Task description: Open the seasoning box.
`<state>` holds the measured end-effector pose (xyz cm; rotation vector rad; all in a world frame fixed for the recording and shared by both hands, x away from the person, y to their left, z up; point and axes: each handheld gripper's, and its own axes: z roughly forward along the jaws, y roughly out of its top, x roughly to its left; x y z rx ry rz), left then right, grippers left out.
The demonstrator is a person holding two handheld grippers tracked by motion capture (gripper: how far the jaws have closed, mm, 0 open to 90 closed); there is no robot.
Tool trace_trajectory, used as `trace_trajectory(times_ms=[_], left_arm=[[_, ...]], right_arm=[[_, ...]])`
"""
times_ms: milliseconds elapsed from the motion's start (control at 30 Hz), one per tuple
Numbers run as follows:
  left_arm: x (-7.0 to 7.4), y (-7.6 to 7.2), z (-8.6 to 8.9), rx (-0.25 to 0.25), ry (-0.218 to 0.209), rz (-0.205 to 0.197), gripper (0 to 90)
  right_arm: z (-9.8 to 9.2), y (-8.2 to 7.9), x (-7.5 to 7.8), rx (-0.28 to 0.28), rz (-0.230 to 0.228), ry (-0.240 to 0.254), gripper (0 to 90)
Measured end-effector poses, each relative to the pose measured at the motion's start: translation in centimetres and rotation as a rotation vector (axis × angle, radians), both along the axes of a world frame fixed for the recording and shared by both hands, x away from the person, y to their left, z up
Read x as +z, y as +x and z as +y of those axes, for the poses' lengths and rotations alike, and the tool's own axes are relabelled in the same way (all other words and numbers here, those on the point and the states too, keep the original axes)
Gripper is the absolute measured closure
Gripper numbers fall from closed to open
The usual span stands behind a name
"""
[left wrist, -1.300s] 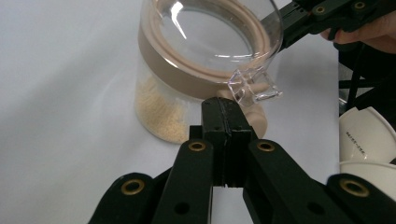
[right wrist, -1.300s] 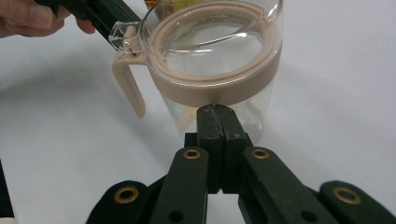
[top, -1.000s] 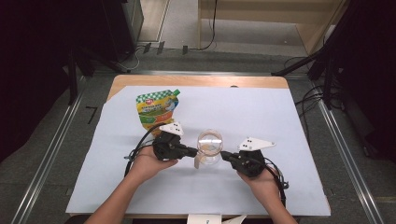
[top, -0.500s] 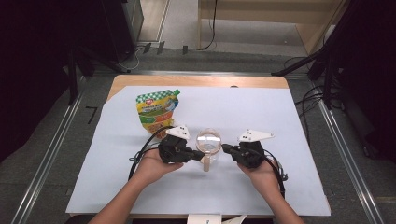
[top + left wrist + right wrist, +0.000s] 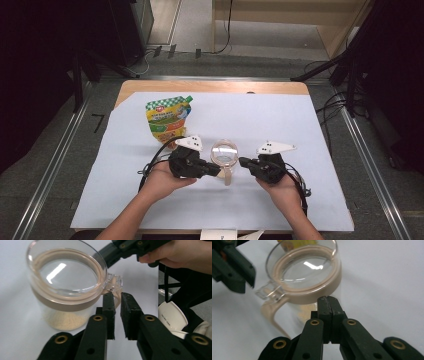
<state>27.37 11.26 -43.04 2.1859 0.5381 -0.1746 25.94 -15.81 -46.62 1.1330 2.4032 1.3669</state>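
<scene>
A clear jar with a beige lid ring and a beige handle stands mid-table on the white sheet; pale grains lie in its bottom. My left gripper points at the handle from the left. Its jaws have just been opening and stand slightly apart, with the handle at their tips, not pressed. My right gripper comes from the right, shut and empty, its tips against the jar's wall below the beige band.
A green and yellow pouch lies flat behind the left gripper. Black cables trail from both grippers. The wooden table edge runs along the back. White cup-like shapes sit beyond the sheet's edge.
The left gripper has edged slightly toward the jar's handle. The jar and the right gripper stay about where they were.
</scene>
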Motion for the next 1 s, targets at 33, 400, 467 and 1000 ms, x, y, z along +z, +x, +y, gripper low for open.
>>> trace_trajectory(times_ms=[33,400,467,1000], left_arm=[[0.1,0.1,0.2,0.01,0.001,0.001,79.2],[0.2,1.5,2.8,0.101,-0.002,0.024,59.6],[0.2,1.7,3.1,0.109,-0.002,0.019,57.7],[0.1,2.5,3.8,0.149,-0.046,0.034,37.8]], right_arm=[[0.0,-0.2,0.1,0.006,-0.006,-0.001,90.0],[0.6,-3.4,1.1,0.09,0.005,-0.003,90.0],[0.9,-4.0,1.1,0.11,0.004,0.002,90.0],[3.5,-4.6,-0.2,0.192,0.024,-0.023,90.0]])
